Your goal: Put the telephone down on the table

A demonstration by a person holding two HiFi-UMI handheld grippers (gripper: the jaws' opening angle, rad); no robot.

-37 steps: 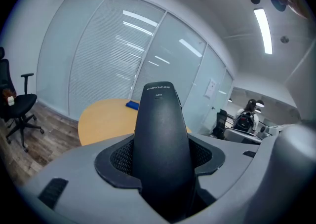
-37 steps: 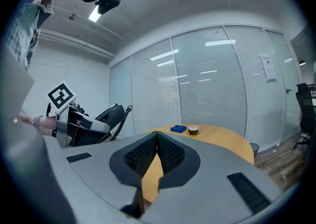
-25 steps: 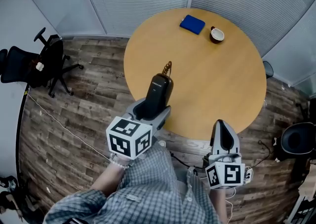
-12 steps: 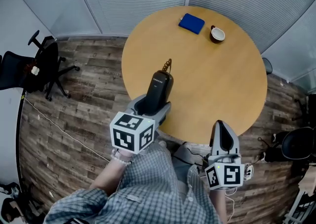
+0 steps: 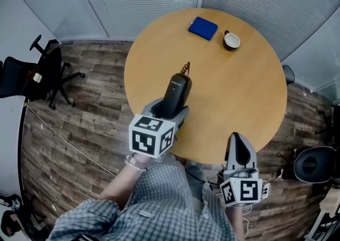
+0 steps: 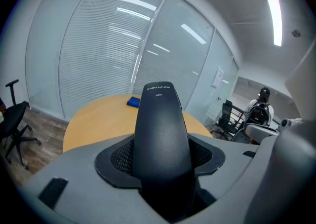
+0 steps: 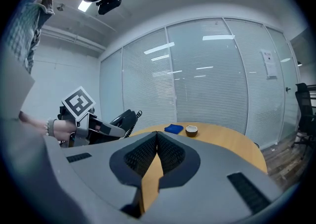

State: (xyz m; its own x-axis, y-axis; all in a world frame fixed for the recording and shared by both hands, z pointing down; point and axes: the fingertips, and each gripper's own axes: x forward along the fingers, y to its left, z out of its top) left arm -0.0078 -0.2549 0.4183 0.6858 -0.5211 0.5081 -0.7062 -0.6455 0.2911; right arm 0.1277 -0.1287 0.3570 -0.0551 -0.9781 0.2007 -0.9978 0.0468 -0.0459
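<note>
A black telephone handset (image 5: 176, 94) with a coiled cord end (image 5: 185, 68) is clamped lengthwise in my left gripper (image 5: 171, 108), held above the near left part of the round wooden table (image 5: 244, 91). In the left gripper view the handset (image 6: 162, 139) fills the gap between the jaws, whose pads (image 6: 121, 155) press its sides. My right gripper (image 5: 238, 148) hangs at the table's near edge, jaws shut with nothing in them (image 7: 157, 145). The right gripper view shows the left gripper with the phone (image 7: 123, 118) off to its left.
A blue notebook (image 5: 202, 28) and a small cup (image 5: 231, 40) lie at the table's far side. Glass walls with blinds stand behind the table. An office chair (image 5: 45, 70) is on the wooden floor at left, another dark chair (image 5: 313, 163) at right.
My left gripper has carried the handset forward and slightly right, further over the tabletop. The right gripper has shifted a little toward the table's near edge.
</note>
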